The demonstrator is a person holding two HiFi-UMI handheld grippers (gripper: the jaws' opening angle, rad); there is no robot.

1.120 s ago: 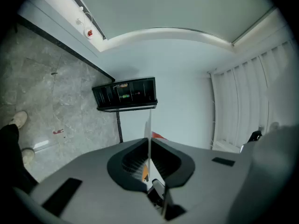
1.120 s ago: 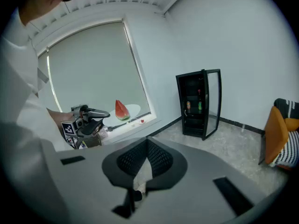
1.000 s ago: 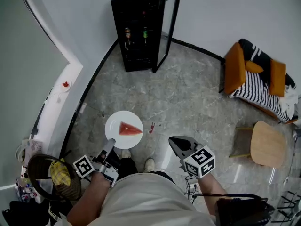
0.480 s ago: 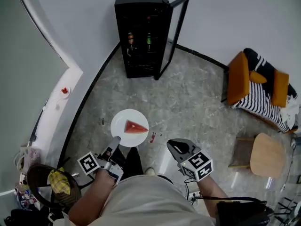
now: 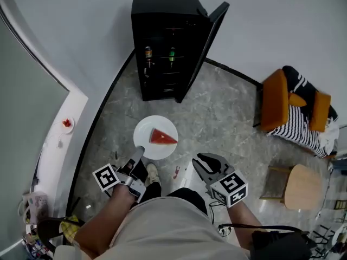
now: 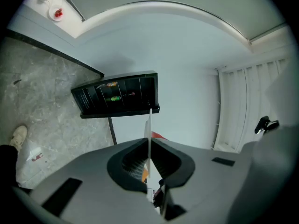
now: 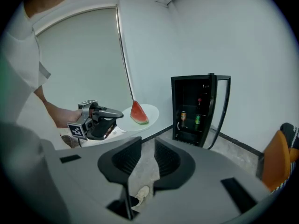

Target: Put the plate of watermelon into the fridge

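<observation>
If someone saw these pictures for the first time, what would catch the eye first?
A red watermelon slice on a white plate, held at its rim by the left gripper, stands out first. Ahead stands a black fridge with its door open and drinks inside; an orange chair sits at right.

Left tongs (image 5: 139,150) clamped on plate (image 5: 147,138) rim, right tongs (image 5: 198,162) slightly apart, empty, both pointing forward

**The room around me**

I stand on a grey marbled floor (image 5: 227,112) edged by a black baseboard (image 5: 233,72) under plain white walls (image 5: 282,26). To my right sit an orange armchair (image 5: 272,99) with a striped blanket (image 5: 301,134) and a round wooden stool (image 5: 298,187).
</observation>
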